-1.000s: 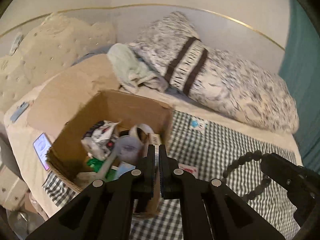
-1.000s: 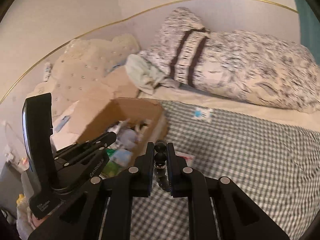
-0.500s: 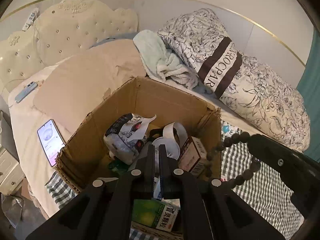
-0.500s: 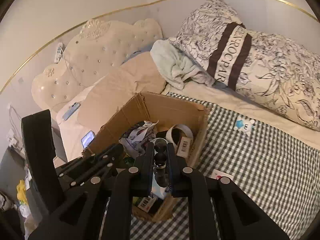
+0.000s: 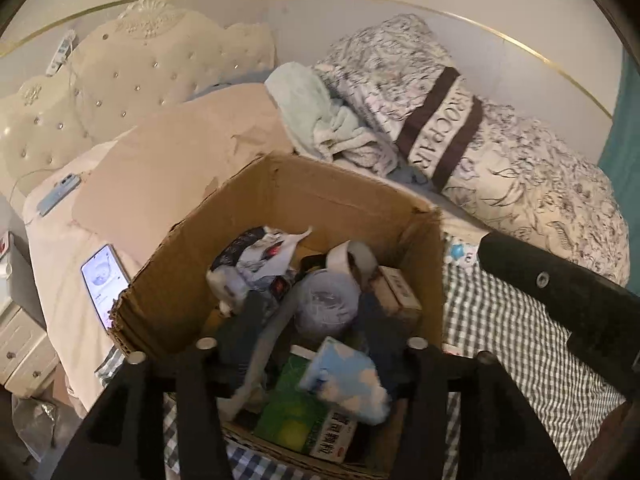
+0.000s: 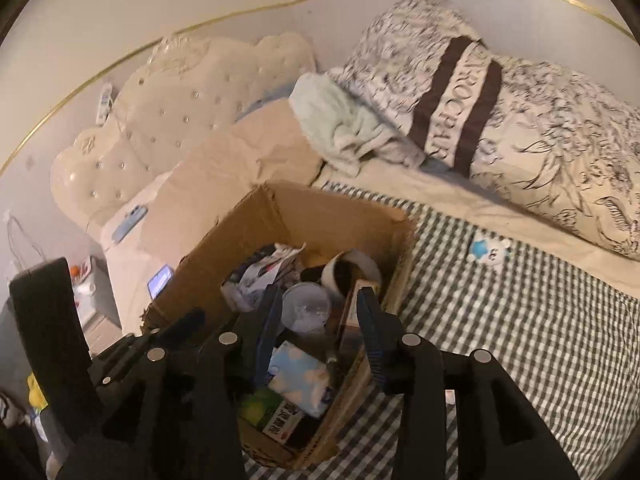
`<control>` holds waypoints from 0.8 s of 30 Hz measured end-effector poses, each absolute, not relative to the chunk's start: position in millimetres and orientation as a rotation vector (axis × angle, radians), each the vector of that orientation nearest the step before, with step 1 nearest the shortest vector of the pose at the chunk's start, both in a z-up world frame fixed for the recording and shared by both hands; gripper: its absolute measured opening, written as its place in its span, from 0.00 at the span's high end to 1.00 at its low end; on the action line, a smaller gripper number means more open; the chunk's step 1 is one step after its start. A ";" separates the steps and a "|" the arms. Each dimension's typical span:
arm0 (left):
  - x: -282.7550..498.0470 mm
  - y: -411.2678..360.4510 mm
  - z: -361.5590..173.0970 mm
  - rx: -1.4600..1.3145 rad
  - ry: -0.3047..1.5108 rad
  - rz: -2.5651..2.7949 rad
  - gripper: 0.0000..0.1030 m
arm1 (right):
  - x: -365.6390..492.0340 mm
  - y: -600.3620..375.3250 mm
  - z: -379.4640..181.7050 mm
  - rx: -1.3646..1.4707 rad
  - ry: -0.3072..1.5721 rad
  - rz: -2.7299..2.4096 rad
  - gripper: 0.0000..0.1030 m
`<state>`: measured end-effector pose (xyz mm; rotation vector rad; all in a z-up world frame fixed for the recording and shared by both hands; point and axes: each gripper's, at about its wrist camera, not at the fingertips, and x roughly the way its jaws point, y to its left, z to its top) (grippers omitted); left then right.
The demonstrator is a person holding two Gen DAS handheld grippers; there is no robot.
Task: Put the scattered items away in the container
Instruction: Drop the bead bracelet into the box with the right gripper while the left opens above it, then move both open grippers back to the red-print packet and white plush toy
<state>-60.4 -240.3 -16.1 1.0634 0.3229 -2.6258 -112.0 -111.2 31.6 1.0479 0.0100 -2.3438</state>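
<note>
Left wrist view. We hold the left gripper (image 5: 308,332) directly over the cardboard box (image 5: 332,204), its jaws opening, nothing pressed between the pads. Beneath it we count a clear plastic cup (image 5: 326,300), a blue cloud-print packet (image 5: 344,376), a green medicine box (image 5: 298,420), a crumpled wrapper (image 5: 256,264) and a tape roll (image 5: 352,256), all inside the box walls. The right gripper's black body (image 5: 560,292) crosses the right edge, over the checked cloth (image 5: 520,340).

Right wrist view. We find the right gripper (image 6: 318,320) also above the box (image 6: 320,216), jaws opening and empty, pointing down into the contents. The beads are not visible to us here; we cannot tell where they lie. One item remains outside: a small blue-and-white toy (image 6: 490,250) on the checked cloth (image 6: 520,320), well apart from the box, up and to the right of the fingers (image 6: 370,320). It is compact, with no marked long axis.

Judgement: the right hand is the nearer to the toy; the next reach swings right, away from the box.
</note>
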 end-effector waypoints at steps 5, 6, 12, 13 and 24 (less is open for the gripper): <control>-59.1 -204.8 -3.5 1.053 0.273 -2.691 0.28 | -112.5 -68.1 41.0 1.031 -0.067 -2.411 0.62; -58.8 -196.3 -1.4 1.050 0.262 -2.708 0.26 | -112.5 -56.4 42.5 1.030 -0.088 -2.422 0.62; -63.5 -137.1 1.8 1.073 0.174 -2.794 0.22 | -116.3 12.7 47.4 1.017 -0.182 -2.528 0.56; -64.9 -127.8 -0.3 1.082 0.160 -2.804 0.22 | -117.3 26.7 46.9 1.018 -0.209 -2.543 0.56; -109.2 -57.0 -43.1 1.264 0.110 -2.886 0.21 | -152.5 114.5 15.8 1.107 -0.290 -2.639 0.48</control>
